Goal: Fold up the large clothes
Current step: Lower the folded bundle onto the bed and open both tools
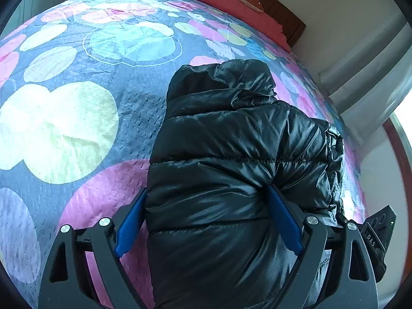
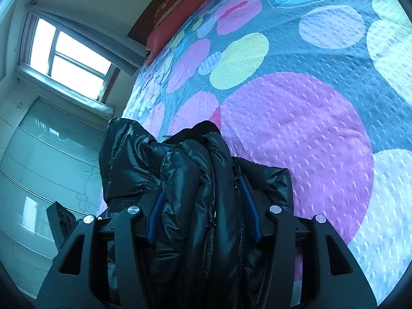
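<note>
A shiny black puffer jacket [image 1: 231,154] lies in a thick folded bundle on the bed, its hood [image 1: 221,82] pointing toward the pillows. My left gripper [image 1: 207,189] stands wide, and its blue pads [image 1: 283,219] press into both sides of the bundle's near end. In the right wrist view, the jacket [image 2: 195,180] is bunched up with its zipper edge showing. My right gripper [image 2: 200,184] is shut on that bunch, blue pads [image 2: 154,213] squeezing the layers. The two grippers sit close together at the bed's edge.
A quilted bedspread [image 1: 77,128] with big pastel circles covers the bed. Red pillows [image 1: 231,2] and a wooden headboard [image 1: 283,13] lie at the far end. A window [image 2: 67,59] with a curtain and a pale wardrobe [image 2: 46,167] stand beside the bed.
</note>
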Available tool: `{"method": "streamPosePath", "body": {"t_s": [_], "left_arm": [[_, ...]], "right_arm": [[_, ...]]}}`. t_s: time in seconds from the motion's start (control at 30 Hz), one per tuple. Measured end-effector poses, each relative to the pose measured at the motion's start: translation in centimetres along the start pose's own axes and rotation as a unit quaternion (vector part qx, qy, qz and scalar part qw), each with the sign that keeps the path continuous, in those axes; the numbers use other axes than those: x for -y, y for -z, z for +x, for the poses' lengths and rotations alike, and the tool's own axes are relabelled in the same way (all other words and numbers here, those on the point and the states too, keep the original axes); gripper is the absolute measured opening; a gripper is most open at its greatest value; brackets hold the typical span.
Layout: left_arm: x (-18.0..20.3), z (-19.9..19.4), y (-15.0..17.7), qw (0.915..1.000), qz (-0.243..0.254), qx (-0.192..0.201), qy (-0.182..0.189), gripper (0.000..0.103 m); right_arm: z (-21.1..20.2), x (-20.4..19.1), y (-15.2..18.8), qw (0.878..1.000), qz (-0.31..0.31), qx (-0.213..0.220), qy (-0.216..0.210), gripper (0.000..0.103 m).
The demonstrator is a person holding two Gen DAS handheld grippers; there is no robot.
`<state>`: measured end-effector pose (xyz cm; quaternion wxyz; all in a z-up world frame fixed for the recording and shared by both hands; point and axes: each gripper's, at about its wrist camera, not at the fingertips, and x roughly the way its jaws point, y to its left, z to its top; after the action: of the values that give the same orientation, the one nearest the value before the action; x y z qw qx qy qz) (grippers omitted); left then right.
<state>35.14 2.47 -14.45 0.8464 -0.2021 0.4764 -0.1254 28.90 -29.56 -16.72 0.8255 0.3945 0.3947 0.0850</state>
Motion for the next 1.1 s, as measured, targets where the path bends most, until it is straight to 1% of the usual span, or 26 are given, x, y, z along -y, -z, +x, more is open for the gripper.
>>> {"method": "streamPosePath", "body": {"t_s": [0.1, 0.2, 0.37, 0.43, 0.6, 0.73, 0.9, 0.97, 1.0, 1.1], "left_arm": [[-0.3, -0.3, 0.0, 0.9999, -0.009, 0.001, 0.013, 0.089], [-0.3, -0.8, 0.1, 0.9998, -0.009, 0.006, 0.016, 0.089], [0.6, -2.3, 0.2, 0.9996, 0.014, 0.024, -0.001, 0.089], [0.7, -2.9, 0.3, 0.9994, 0.016, 0.030, -0.003, 0.089], [-0.1, -4.6, 0.3, 0.9988, -0.005, 0.049, -0.002, 0.089], [-0.9, -6.6, 0.4, 0.9971, -0.016, 0.073, -0.016, 0.088], [-1.4, -8.2, 0.9, 0.9948, -0.007, 0.079, -0.063, 0.088], [-1.2, -9.1, 1.6, 0.9917, 0.006, 0.090, -0.092, 0.088], [-1.0, -9.5, 1.9, 0.9904, 0.011, 0.095, -0.100, 0.088], [-0.2, -10.8, 3.2, 0.9870, 0.032, 0.106, -0.116, 0.088]], "right_arm": [[-0.4, -0.3, 0.0, 1.000, -0.001, 0.002, -0.003, 0.055], [-1.0, -0.3, 0.1, 1.000, 0.003, 0.006, -0.012, 0.058], [-2.4, -0.8, 0.5, 1.000, -0.006, 0.016, -0.015, 0.062], [-2.9, -0.8, 0.6, 1.000, -0.005, 0.019, -0.014, 0.063], [-3.9, -0.6, 0.6, 1.000, 0.000, 0.024, -0.012, 0.066], [-5.2, -0.6, 0.7, 0.999, 0.008, 0.033, -0.008, 0.066], [-7.2, -0.6, 1.1, 0.998, 0.016, 0.049, 0.046, 0.067], [-7.9, -0.5, 1.4, 0.995, 0.014, 0.052, 0.086, 0.067], [-8.5, -0.9, 1.8, 0.992, 0.004, 0.056, 0.110, 0.067], [-9.7, -2.0, 2.8, 0.985, -0.023, 0.063, 0.157, 0.067]]}}
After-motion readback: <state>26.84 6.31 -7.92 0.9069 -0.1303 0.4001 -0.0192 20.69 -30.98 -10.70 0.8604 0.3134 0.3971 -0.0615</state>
